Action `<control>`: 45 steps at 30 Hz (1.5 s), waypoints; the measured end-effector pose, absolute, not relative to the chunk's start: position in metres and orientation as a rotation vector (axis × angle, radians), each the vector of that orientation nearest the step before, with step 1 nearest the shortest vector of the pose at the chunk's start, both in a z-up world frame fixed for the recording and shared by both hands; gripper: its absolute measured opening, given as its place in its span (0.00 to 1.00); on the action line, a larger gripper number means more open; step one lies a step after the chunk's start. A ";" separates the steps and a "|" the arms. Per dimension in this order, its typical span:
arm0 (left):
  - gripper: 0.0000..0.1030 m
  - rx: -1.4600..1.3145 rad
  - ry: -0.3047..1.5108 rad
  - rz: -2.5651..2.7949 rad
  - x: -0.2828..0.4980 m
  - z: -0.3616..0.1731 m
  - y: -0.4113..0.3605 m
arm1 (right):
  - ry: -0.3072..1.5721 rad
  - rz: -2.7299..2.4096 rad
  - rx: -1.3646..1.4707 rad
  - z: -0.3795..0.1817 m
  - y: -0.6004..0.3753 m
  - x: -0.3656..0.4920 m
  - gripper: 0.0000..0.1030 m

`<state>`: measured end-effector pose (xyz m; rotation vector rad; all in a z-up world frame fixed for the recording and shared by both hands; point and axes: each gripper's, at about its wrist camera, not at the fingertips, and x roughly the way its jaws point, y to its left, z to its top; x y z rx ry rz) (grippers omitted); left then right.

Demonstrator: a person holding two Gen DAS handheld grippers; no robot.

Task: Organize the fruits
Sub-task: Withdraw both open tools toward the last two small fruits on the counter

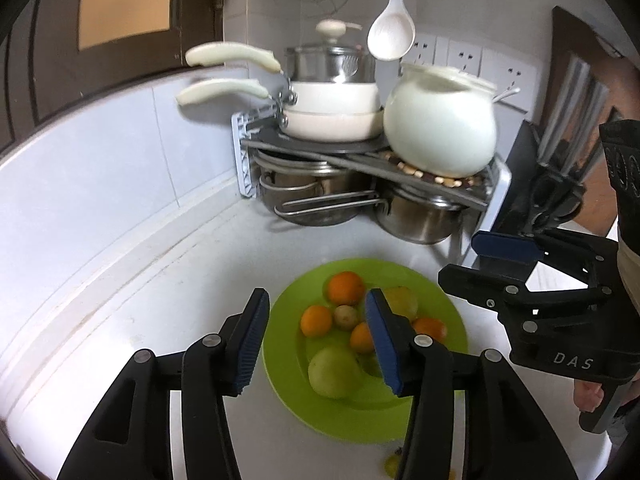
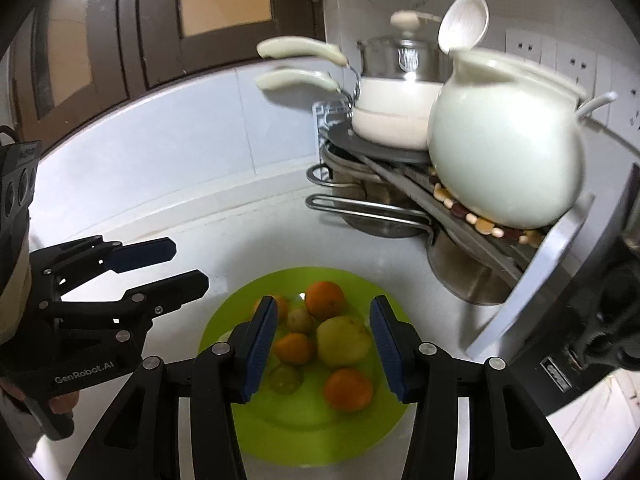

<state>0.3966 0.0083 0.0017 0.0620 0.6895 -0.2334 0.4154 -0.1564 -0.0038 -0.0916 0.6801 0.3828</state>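
Observation:
A lime green plate (image 1: 432,284) (image 2: 224,320) sits on the white counter and holds several fruits: oranges (image 1: 346,288) (image 2: 325,299), a small brownish fruit (image 1: 345,316) (image 2: 300,320) and yellow-green pears (image 1: 333,372) (image 2: 344,341). My left gripper (image 1: 318,340) is open and empty above the plate's left part. My right gripper (image 2: 324,352) is open and empty above the fruits. Each gripper shows in the other's view, the right one (image 1: 476,260) beside the plate's right edge, the left one (image 2: 188,264) beside its left edge.
A corner rack (image 1: 320,148) holds white pans (image 1: 332,108), a lidded steel pot (image 1: 332,60) and a white ceramic pot (image 1: 440,128) (image 2: 504,140), with steel pots beneath. A white spoon (image 1: 390,36) hangs above. A knife block (image 1: 560,152) stands right. A yellow scrap (image 1: 392,466) lies near the plate.

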 end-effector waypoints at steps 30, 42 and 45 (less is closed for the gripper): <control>0.62 0.283 0.620 -0.403 0.287 -0.004 0.004 | 0.726 0.303 -0.082 -0.019 -0.148 0.287 0.52; 0.62 0.354 0.697 -0.557 0.285 -0.048 0.001 | 0.876 0.322 -0.066 -0.066 -0.134 0.276 0.52; 0.62 0.371 0.712 -0.591 0.285 -0.058 0.000 | 0.899 0.316 -0.065 -0.075 -0.132 0.276 0.52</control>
